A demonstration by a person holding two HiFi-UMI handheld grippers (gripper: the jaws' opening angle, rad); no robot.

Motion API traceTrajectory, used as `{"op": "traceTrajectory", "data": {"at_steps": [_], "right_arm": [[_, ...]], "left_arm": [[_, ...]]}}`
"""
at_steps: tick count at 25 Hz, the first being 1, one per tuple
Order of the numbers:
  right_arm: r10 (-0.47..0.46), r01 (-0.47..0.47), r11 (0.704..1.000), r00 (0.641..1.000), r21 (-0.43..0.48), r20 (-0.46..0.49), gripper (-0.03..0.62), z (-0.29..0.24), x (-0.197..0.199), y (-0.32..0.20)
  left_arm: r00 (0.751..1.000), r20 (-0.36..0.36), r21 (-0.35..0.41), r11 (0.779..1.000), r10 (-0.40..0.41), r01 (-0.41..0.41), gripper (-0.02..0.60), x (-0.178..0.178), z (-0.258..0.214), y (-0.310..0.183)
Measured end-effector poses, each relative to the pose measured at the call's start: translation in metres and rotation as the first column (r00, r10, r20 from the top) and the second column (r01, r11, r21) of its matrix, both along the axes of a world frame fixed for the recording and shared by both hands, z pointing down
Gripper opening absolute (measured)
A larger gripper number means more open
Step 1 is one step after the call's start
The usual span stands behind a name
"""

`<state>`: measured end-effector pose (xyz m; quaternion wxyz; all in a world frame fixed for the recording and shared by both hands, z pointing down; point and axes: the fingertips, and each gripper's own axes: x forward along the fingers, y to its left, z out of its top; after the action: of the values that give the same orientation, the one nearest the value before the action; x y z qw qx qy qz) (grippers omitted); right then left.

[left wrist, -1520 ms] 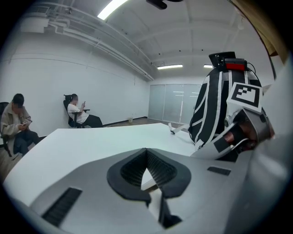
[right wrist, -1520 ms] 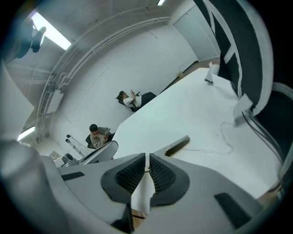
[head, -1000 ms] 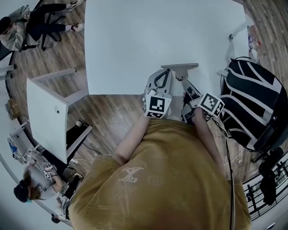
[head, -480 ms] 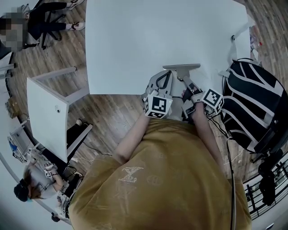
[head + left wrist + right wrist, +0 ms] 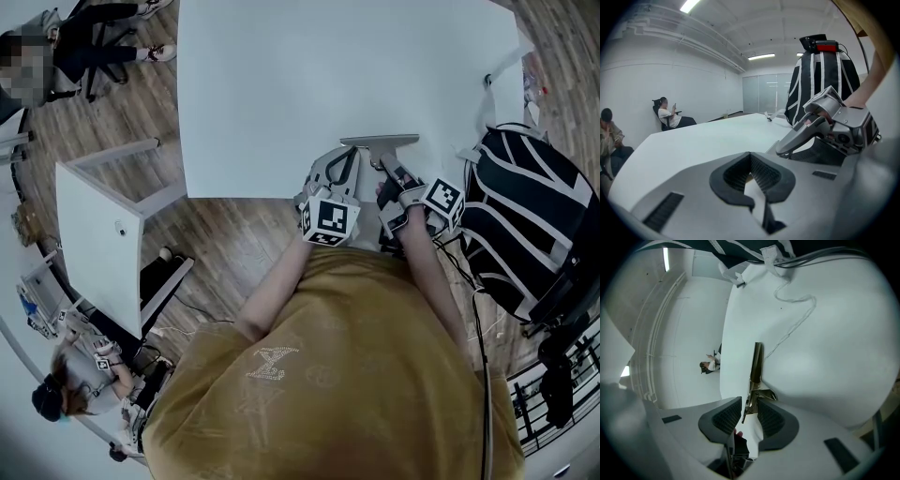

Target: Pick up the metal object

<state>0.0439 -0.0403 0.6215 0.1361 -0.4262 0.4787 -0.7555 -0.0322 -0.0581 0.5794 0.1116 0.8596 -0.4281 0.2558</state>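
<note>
A T-shaped metal object lies on the white table near its front edge, crossbar away from me. In the right gripper view its long bar runs up the picture and its stem end sits between the pads without either pad pressing on it. My right gripper stands open around that end. Just left of the object, my left gripper rests with its pads together and nothing between them. The right gripper's body shows in the left gripper view.
A black-and-white backpack stands close at the table's right side. A thin cable trails over the tabletop. A smaller white table is at the left. A seated person is far left.
My right gripper has shifted slightly to the right and back. The metal object and the left gripper have stayed put.
</note>
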Motion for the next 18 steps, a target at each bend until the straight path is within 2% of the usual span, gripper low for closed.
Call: {"op": "traceTrajectory", "data": {"at_steps": [7, 18], "right_arm": [[0.040, -0.039, 0.999, 0.998, -0.023, 0.048, 0.097, 0.005, 0.000, 0.000], [0.026, -0.025, 1.000, 0.997, -0.007, 0.075, 0.067, -0.001, -0.006, -0.005]], "left_arm": [[1.000, 0.002, -0.011, 1.000, -0.010, 0.010, 0.006, -0.004, 0.002, -0.001], [1.000, 0.004, -0.014, 1.000, -0.027, 0.027, 0.006, -0.009, 0.003, -0.005]]}}
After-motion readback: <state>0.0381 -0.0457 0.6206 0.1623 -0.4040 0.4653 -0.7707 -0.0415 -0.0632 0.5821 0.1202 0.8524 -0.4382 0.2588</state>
